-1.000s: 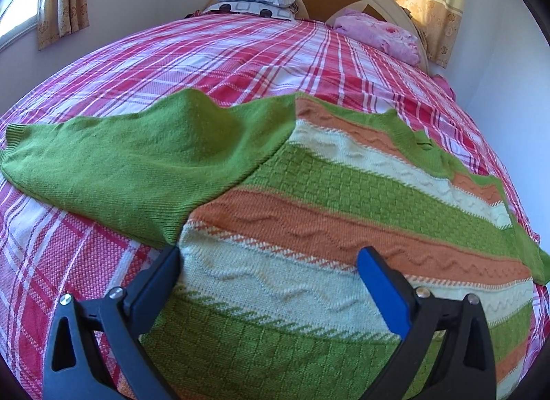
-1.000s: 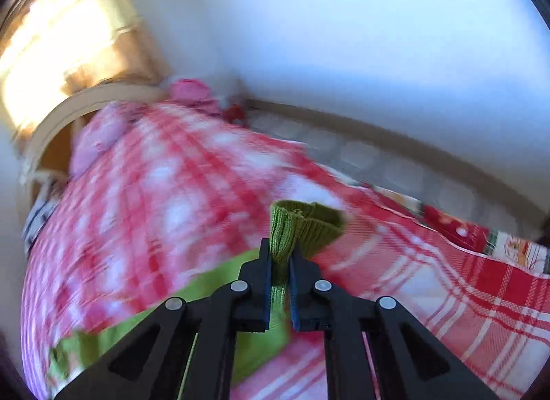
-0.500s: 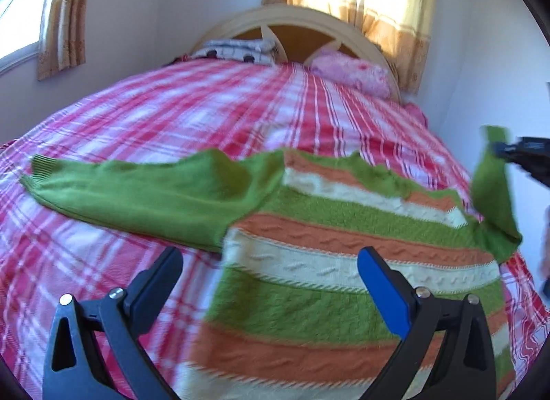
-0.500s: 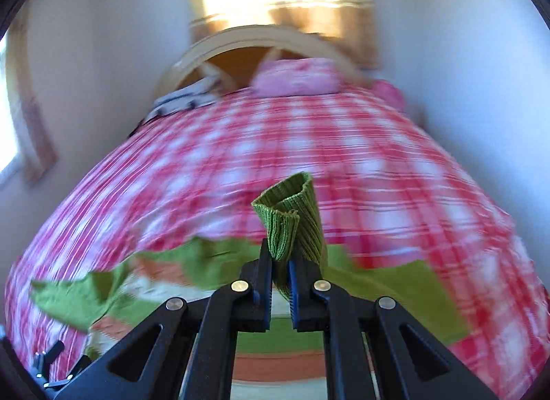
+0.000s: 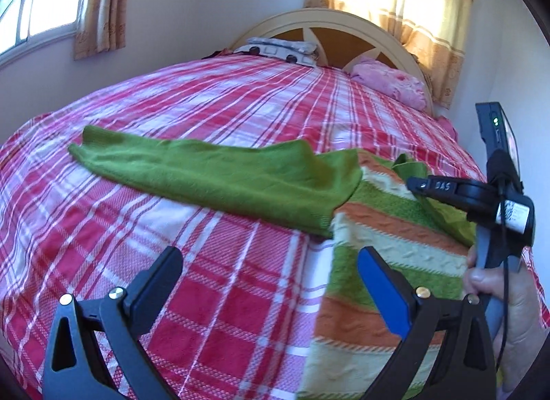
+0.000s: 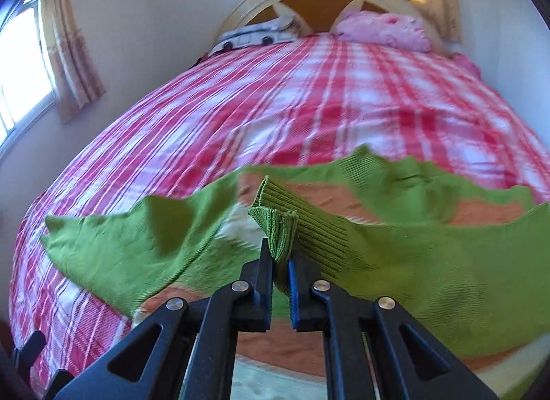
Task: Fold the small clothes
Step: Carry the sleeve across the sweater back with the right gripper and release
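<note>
One sweater (image 5: pixel 374 259) here, knit in green, orange and cream stripes, lying flat on the bed's red-and-white plaid bedspread (image 5: pixel 213 296), toward the near right side in the left wrist view. It's got two plain green sleeves. The left sleeve (image 5: pixel 206 176) is stretched out flat across the plaid, pointing away to the left. The right sleeve (image 6: pixel 395 255) is lifted and drawn across over the striped body, its ribbed cuff (image 6: pixel 278 224) pinched tight between the jaws of the right gripper (image 6: pixel 281 276), so that one's clamped on the cuff. A person's hand (image 5: pixel 505 310) holds that gripper's handle.

The left gripper (image 5: pixel 271 283) hovers over the plaid beside the sweater's edge, jaws wide apart, nothing between them.

Up by the cream headboard (image 5: pixel 330 21) are two pillows: one pink (image 5: pixel 388 85), one grey patterned (image 5: pixel 278 51). Two curtained windows, sun coming through.
</note>
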